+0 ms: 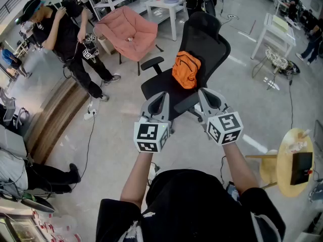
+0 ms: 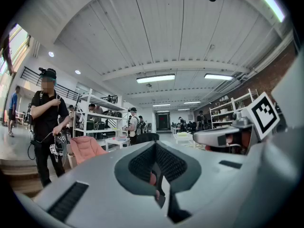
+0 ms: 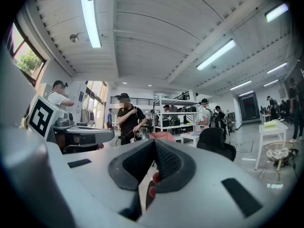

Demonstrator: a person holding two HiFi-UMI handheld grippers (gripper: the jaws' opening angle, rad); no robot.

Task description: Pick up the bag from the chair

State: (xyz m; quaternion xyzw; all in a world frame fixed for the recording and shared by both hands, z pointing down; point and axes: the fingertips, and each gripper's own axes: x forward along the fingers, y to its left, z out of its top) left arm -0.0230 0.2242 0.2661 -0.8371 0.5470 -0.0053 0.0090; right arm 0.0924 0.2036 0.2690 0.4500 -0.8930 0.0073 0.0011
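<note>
Sitting on the black office chair [image 1: 204, 34], against its backrest, is an orange backpack [image 1: 186, 69]. Left gripper [image 1: 161, 97] and right gripper [image 1: 206, 93] hang just short of it, well apart from the bag. Both have their jaws pressed together on nothing, with square-patterned marker cubes on top.

Glossy pale grey floor [image 1: 242, 84]. Raised brown wooden platform [image 1: 55, 120] at left. Pink padded lounge chair [image 1: 128, 32] near white square table [image 1: 166, 6]. Round yellow wooden side table [image 1: 285, 173] at right. White metal shelving [image 2: 97, 109]. White panelled ceiling [image 2: 156, 32], fluorescent strip lights [image 2: 155, 78] lit.
</note>
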